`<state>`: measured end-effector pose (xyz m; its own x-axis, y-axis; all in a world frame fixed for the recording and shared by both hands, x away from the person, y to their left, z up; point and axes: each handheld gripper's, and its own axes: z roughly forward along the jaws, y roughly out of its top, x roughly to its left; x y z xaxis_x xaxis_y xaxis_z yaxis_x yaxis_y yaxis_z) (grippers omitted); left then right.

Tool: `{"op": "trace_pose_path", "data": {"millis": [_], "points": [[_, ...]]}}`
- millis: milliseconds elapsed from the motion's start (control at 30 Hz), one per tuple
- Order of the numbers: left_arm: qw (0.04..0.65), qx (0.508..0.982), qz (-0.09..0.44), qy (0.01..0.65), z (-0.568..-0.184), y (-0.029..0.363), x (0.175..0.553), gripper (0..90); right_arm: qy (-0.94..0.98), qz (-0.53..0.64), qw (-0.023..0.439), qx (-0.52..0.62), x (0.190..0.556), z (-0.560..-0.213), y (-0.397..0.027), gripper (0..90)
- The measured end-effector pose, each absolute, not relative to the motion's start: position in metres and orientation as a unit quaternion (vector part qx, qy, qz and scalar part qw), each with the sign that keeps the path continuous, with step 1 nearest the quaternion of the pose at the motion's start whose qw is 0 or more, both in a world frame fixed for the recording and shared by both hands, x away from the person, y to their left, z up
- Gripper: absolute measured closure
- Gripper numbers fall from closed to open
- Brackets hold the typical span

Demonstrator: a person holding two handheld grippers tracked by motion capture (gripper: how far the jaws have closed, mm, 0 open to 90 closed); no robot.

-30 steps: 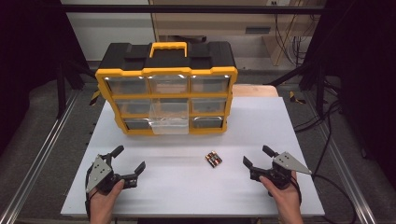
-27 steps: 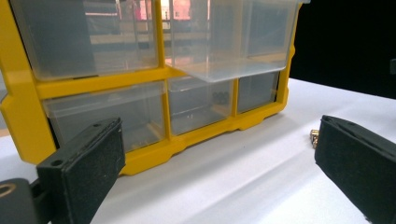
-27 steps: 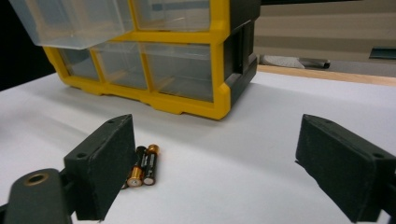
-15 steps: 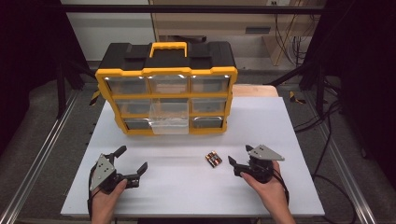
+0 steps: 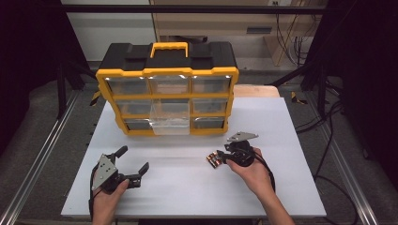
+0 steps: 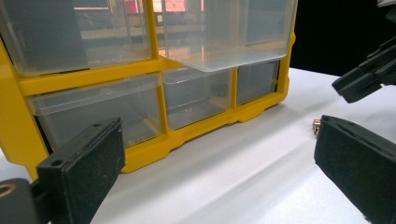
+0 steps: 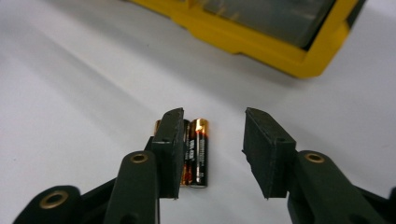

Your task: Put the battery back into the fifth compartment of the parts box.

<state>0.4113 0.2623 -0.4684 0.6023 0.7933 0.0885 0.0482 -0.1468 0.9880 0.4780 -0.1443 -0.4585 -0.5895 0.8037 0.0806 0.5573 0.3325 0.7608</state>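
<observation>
A few black-and-copper batteries [image 5: 214,160] lie side by side on the white table [image 5: 187,192], in front of a yellow and black drawer organizer [image 5: 166,93]. My right gripper [image 5: 223,156] is down at the batteries. Its jaws have just been closing. In the right gripper view the batteries [image 7: 196,149] lie by the left jaw, one partly between the jaws, with a clear gap to the right jaw of the gripper [image 7: 215,122]. My left gripper [image 5: 133,158] rests open at the table's front left with nothing in it.
The organizer's middle clear drawer [image 5: 170,119] is pulled out over the table. In the left gripper view the drawer [image 6: 224,51] juts from the yellow frame [image 6: 154,149] beyond the left gripper [image 6: 219,163], and the right gripper's jaws [image 6: 369,79] show at the right edge.
My right gripper has moved left across the table to the batteries, and its jaws have narrowed from wide open. The left gripper has stayed put.
</observation>
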Motion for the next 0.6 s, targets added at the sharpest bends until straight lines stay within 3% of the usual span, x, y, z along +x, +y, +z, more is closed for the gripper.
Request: {"op": "trace_pose_path", "data": {"millis": [600], "points": [[0.578,0.677,0.329,0.316,-0.467,0.268,0.412,2.2,0.827,0.362,0.115,0.414,0.489,-0.478,-0.135,74.7]]}}
